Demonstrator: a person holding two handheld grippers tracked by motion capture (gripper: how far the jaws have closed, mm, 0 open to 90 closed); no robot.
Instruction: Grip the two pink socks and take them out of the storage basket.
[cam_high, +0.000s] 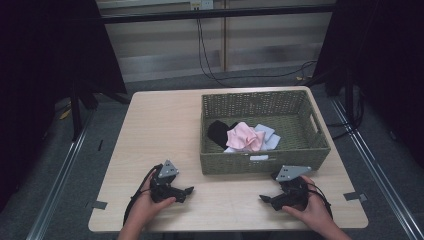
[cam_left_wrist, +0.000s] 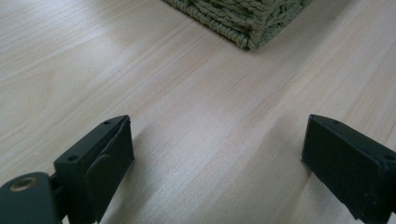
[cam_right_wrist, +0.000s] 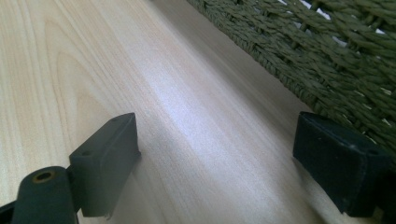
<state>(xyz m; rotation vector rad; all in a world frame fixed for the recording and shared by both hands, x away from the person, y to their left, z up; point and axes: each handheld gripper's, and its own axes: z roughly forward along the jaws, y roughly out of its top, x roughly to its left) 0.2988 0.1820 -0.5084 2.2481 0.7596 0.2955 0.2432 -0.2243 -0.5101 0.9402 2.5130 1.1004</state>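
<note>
A green woven basket (cam_high: 310, 150) stands on the right half of the wooden table (cam_high: 155, 130). Inside it lie a pink cloth (cam_high: 244, 136), a pale blue cloth (cam_high: 267, 135) and a black cloth (cam_high: 218, 131). My left gripper (cam_high: 187, 190) rests near the table's front edge, left of the basket, open with only bare wood between its jaws (cam_left_wrist: 217, 154). My right gripper (cam_high: 263, 198) rests in front of the basket's right part, also open and holding nothing (cam_right_wrist: 217, 149). The basket's corner (cam_left_wrist: 252, 28) and its woven wall (cam_right_wrist: 327, 70) lie close ahead of the grippers.
Strips of grey tape (cam_high: 98, 204) mark the table's front corners. Black cables (cam_high: 205, 55) hang down the back wall. Dark curtains and metal floor rails (cam_high: 60, 180) flank the table on both sides.
</note>
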